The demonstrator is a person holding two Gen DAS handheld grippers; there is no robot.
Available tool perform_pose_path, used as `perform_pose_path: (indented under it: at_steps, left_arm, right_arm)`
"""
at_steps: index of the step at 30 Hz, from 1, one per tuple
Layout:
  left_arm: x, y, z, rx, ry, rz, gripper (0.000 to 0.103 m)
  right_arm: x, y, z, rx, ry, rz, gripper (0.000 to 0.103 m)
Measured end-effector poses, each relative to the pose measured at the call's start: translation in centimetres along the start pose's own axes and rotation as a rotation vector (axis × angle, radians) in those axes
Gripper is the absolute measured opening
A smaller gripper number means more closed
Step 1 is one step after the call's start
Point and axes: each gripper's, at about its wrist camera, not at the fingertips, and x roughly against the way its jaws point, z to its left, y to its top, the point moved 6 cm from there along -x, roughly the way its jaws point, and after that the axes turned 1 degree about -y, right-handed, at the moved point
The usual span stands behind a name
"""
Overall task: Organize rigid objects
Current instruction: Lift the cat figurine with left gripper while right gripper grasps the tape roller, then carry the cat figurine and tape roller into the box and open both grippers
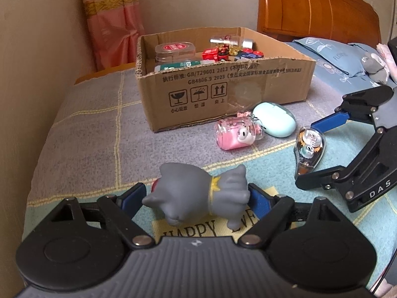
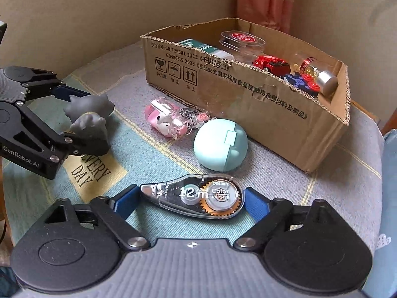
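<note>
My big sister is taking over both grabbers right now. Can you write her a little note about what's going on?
Left gripper: fingers on either side of the grey cat figure, apparently touching it; firm grip not certain.
Right gripper: open, fingers straddling the correction tape, which lies flat on the blanket.
Cardboard box: already holds a clear jar, toy cars, a small bottle and a green-and-white box.
Left to do, outside the box: cat figure, correction tape, pink keychain bottle and mint egg-shaped case, both lying close to the box's front wall.
</note>
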Motion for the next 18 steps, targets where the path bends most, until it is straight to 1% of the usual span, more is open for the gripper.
perform_pose_path:
  at_steps: [1,2,10,18]
  left_arm:
    - [0.0,0.0,0.0,-0.002,-0.006,0.0,0.078]
    - [0.1,0.0,0.0,-0.005,-0.009,0.001,0.074]
    - [0.7,0.3,0.0,-0.027,-0.052,0.025,0.073]
    - [2.4,2.0,-0.1,-0.048,-0.098,0.042,0.073]
  right_arm:
    - [0.0,0.0,0.1,-0.004,-0.005,0.002,0.093]
    - [0.1,0.0,0.2,-0.005,-0.009,0.002,0.093]
    - [0.9,-0.3,0.6,-0.008,-0.015,0.004,0.093]
    - [3.6,0.1,0.5,-0.015,-0.015,-0.027,0.093]
